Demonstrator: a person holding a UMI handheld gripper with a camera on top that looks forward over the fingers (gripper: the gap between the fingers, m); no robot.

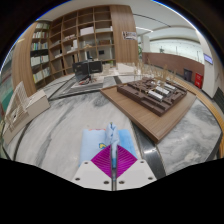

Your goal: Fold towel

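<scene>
My gripper (pixel 112 162) is shut, with its two magenta pads (pixel 100 160) pressed together. A thin fold of the pale blue-white towel (pixel 112 135) is pinched between them and sticks out just ahead of the fingertips. More pale cloth lies below and left of the fingers (pixel 78 145) on the grey marbled tabletop (pixel 55 112). I cannot make out the rest of the towel's outline under the fingers.
A low wooden table (pixel 150 115) stands ahead to the right and carries a dark tray with objects (pixel 160 93). Tall bookshelves (pixel 80 35) line the back wall, with a dark chair (pixel 88 70) in front of them.
</scene>
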